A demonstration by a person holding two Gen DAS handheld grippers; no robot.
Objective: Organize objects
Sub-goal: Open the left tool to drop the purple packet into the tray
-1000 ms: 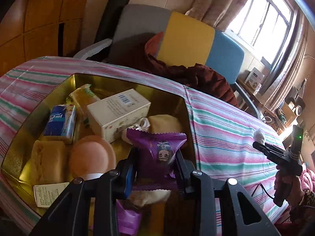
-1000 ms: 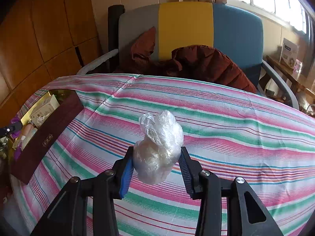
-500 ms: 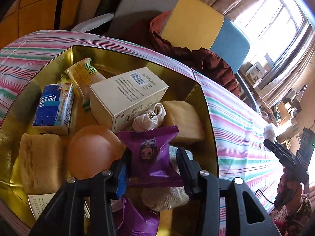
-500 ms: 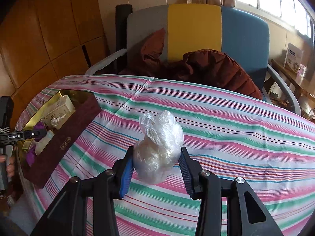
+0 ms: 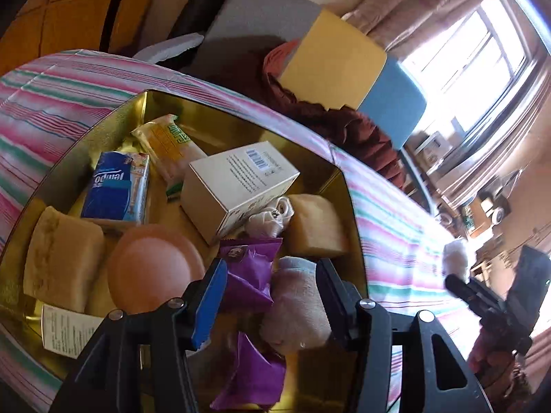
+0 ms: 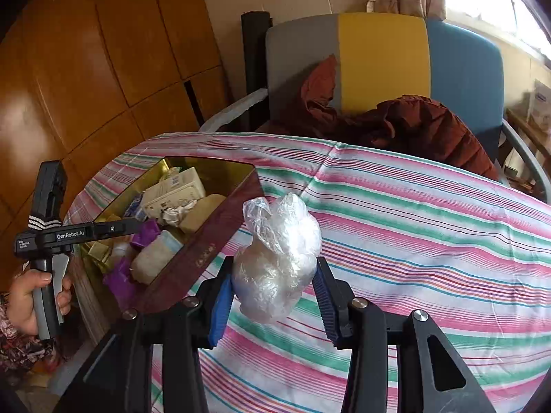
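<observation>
At left, over gold tin (image 5: 103, 127) – left gripper (image 5: 272, 296) jaws just been opening, purple packet (image 5: 249, 268) loose between them, in tin | right – right gripper (image 6: 273, 292) clamped on plastic-wrapped bundle (image 6: 279, 258) above striped tablecloth (image 6: 430, 223)

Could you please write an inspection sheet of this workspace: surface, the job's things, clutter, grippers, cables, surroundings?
Surface: striped tablecloth, bare beyond the box.
Job's things: gold-lined box holds a white carton, blue tissue pack, purple snack packet, round peach item, sponge-like blocks; clear plastic bundle in the air beside the box.
Clutter: printed leaflet in the box corner.
Grippers: left gripper fingers have just been opening, the purple snack packet loose between them; right gripper shut on the clear plastic bundle.
Cables: nothing seen.
Surroundings: armchair with a dark red jacket, wooden panels, window.
</observation>
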